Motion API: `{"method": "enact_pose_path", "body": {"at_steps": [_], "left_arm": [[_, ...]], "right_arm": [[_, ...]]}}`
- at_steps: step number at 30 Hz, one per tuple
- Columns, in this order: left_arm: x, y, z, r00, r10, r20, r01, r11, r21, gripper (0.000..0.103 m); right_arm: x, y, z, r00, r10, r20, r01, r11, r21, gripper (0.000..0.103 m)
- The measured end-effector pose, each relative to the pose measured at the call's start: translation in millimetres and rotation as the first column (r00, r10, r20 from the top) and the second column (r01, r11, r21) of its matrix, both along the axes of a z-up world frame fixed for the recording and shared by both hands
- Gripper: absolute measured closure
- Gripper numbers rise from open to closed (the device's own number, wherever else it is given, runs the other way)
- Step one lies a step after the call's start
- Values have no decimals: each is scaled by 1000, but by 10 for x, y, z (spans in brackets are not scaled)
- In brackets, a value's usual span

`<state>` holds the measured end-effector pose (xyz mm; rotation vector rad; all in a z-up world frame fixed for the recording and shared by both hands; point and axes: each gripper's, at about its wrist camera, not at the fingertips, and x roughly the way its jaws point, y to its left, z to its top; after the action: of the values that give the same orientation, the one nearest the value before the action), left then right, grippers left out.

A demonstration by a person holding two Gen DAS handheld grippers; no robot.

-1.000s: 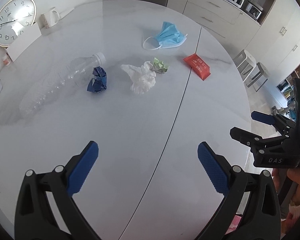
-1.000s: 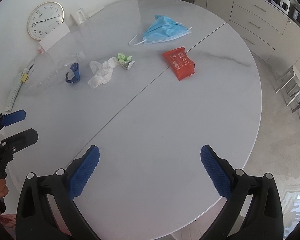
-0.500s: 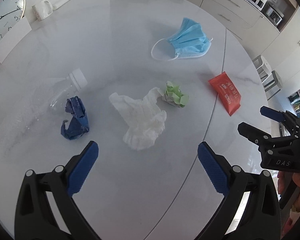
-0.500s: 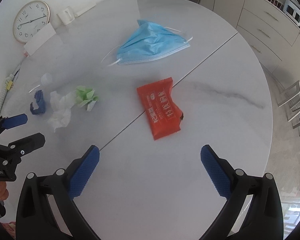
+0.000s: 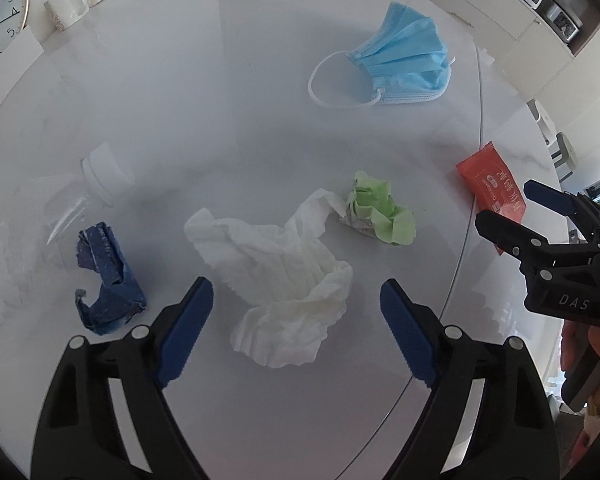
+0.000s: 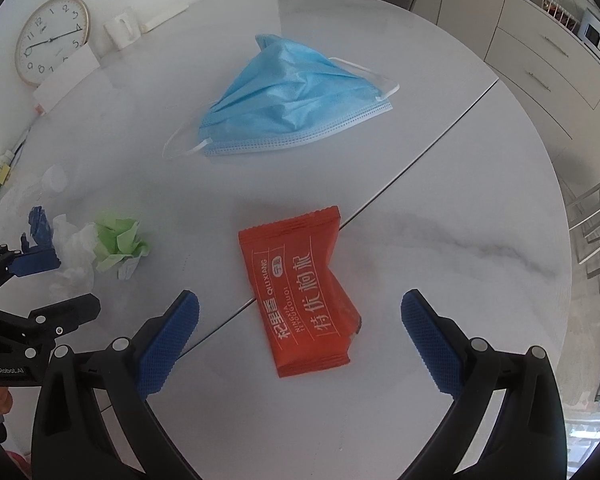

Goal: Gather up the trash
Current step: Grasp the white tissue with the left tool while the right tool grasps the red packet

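White marble table (image 5: 260, 80), trash spread out. Both grippers closer than 0.5 s ago. Left gripper (image 5: 296, 320) wide open, empty, now straddling tissue (image 5: 284, 276); blue scrap (image 5: 108, 280) left, green wad (image 5: 376, 212) just beyond. Right gripper (image 6: 300, 332) wide open, empty, now flanking red wrapper (image 6: 304, 292). Mask (image 6: 288, 100) at far side, untouched.

Bright, even daylight in both views, with broad hazy glare across the glossy table (image 5: 260, 80) and soft, short shadows under the litter. Strong fisheye bending and dark vignetting at the corners. Sharp at centre, softer toward the rims.
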<state>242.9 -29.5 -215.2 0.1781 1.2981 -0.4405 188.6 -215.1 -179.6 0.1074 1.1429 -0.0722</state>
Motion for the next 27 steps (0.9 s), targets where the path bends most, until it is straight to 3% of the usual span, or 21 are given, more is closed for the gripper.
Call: {"method": "enact_pose_path", "body": {"at_steps": [5,9,11,13,16,27], "left_arm": [[16,-31,7,1000,-4,-2,4,1000,-4,47],[27,-64,13,1000,-16,-16,16,1000,-13,72],[6,-70,51,1000,-13,-12,13,1000,-22,75],[-22,-74,97,1000,-15,-2,15,1000,-20,76],[-81,-40,184,1000,-15,7,15,999,-28,77],[-261,125,484,998,-35,42,37,998,-49,77]], "right_arm": [[44,10,-14,1000,23,8,-23,1000,-14,5],[66,28,-64,999,40,-14,-41,999,-15,26],[52,65,-68,999,52,-16,-53,998,-43,38],[39,83,-50,998,61,-16,-62,996,-65,57],[23,47,-34,998,57,-18,-57,998,-35,62],[-207,36,199,999,24,21,-23,1000,-20,62]]}}
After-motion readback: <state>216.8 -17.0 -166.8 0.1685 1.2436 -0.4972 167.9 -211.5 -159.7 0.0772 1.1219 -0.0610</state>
